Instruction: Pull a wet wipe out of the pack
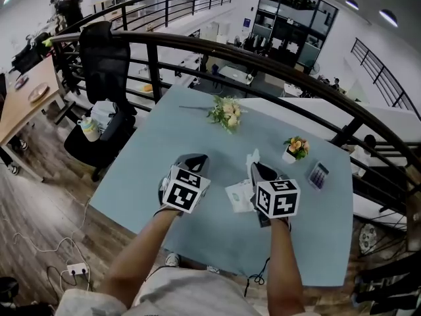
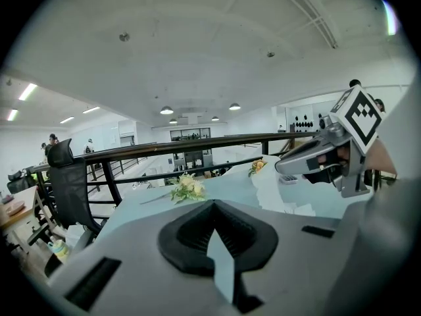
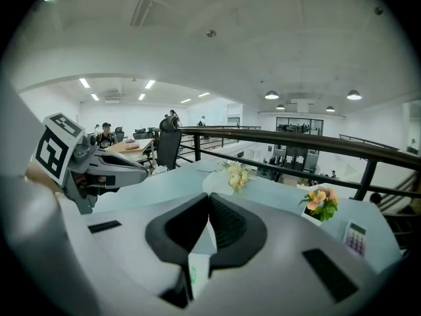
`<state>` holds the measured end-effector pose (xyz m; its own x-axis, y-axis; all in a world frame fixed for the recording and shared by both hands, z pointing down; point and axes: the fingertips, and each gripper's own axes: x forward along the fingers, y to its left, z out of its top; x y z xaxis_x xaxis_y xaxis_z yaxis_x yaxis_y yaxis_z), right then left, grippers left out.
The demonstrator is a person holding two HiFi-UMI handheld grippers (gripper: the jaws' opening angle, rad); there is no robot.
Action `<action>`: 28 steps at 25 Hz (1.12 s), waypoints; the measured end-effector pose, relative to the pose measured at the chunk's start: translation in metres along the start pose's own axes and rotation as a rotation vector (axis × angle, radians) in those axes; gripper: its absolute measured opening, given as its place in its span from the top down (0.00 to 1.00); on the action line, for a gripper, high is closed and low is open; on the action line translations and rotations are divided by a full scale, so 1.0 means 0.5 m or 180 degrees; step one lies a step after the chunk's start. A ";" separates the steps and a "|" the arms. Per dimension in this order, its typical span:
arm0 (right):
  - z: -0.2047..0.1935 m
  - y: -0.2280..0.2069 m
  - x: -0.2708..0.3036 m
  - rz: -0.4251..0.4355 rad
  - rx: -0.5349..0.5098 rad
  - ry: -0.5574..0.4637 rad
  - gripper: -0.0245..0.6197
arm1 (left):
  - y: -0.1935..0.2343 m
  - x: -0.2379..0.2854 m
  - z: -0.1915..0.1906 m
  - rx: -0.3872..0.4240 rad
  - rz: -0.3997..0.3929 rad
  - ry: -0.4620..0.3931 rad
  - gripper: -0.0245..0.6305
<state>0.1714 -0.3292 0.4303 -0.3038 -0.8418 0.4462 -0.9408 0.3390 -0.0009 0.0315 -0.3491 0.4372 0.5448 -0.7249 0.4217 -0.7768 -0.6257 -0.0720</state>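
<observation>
Wet wipe [image 1: 252,155], 1 sheet, part drawn: your right tongs [image 1: 254,166] pinch it just beyond the pack [image 1: 238,196] on the counter [image 1: 164,143], your left tongs [image 1: 197,158] closed on nothing; remaining, seemingly, pulling it fully clear.
</observation>
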 end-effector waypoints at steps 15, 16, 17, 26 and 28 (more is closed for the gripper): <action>0.058 0.075 0.050 0.0296 -0.0107 -0.0156 0.95 | 0.084 -0.054 -0.014 -0.0132 0.0318 -0.0003 0.97; 0.063 0.081 0.053 0.0319 -0.0111 -0.0173 0.95 | 0.091 -0.058 -0.015 -0.0140 0.0342 -0.0005 0.97; 0.067 0.088 0.057 0.0344 -0.0114 -0.0193 0.95 | 0.098 -0.063 -0.016 -0.0148 0.0368 -0.0007 0.97; 0.109 0.148 0.079 0.0561 -0.0167 -0.0385 0.95 | 0.162 -0.115 -0.024 -0.0237 0.0632 -0.0047 0.97; 0.119 0.161 0.083 0.0603 -0.0178 -0.0430 0.95 | 0.178 -0.126 -0.026 -0.0262 0.0684 -0.0061 0.97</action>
<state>0.0742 -0.3616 0.3953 -0.4951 -0.8082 0.3190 -0.8564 0.5159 -0.0220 -0.0761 -0.3557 0.4158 0.3694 -0.8447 0.3873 -0.8983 -0.4313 -0.0838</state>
